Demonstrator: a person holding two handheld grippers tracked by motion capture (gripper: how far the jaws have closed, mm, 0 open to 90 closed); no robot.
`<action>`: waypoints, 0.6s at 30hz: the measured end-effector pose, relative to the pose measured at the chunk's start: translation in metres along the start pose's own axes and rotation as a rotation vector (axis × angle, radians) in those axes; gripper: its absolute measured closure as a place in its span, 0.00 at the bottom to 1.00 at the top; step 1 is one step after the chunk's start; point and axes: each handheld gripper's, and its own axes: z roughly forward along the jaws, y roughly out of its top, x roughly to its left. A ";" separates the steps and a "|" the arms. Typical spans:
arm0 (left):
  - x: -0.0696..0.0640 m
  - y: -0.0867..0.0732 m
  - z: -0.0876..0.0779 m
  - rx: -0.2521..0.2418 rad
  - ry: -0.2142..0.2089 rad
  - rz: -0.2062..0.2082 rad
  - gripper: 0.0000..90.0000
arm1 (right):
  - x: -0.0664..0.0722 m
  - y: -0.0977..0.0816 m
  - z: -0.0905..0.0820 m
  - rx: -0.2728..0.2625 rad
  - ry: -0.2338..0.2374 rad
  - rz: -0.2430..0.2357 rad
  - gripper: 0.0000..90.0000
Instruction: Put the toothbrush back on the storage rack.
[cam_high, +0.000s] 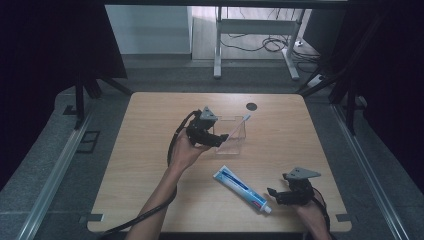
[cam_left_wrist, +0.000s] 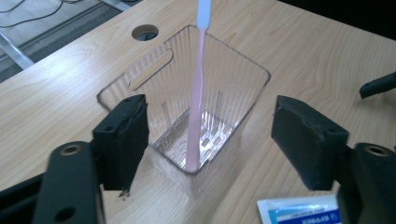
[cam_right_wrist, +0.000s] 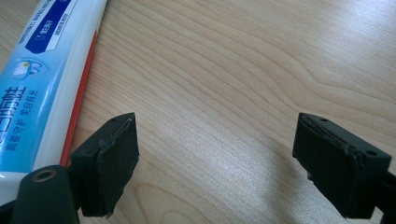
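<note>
The pink toothbrush (cam_left_wrist: 196, 100) stands in the clear plastic bin (cam_left_wrist: 243, 100) mid-surface, left claw (cam_left_wrist: 210, 140) apart (right claw (cam_right_wrist: 215, 163) too), blue-white toothpaste tube (cam_high: 242, 188) unboxed near the front edge.

Dim, soft overhead light; dark edges.

My high view looks down across the whole light wooden table (cam_high: 150, 200); both gripper views sit close (sharing the blue-and-white toothpaste tube (cam_right_wrist: 42, 70)).

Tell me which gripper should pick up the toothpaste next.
Right, probably. The right gripper sits open beside the toothpaste tube, near its cap end. The left gripper is farther off, open at the clear bin holding the toothbrush.
</note>
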 end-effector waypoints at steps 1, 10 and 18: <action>0.001 -0.002 -0.002 0.001 -0.002 0.001 0.25 | 0.000 0.000 0.000 0.000 -0.001 -0.001 0.17; 0.001 -0.014 -0.014 0.000 -0.011 -0.023 0.16 | 0.001 0.000 0.000 -0.001 -0.001 0.000 0.17; -0.003 -0.025 -0.021 0.009 -0.034 -0.039 0.15 | 0.001 0.001 -0.001 -0.010 -0.002 -0.003 0.16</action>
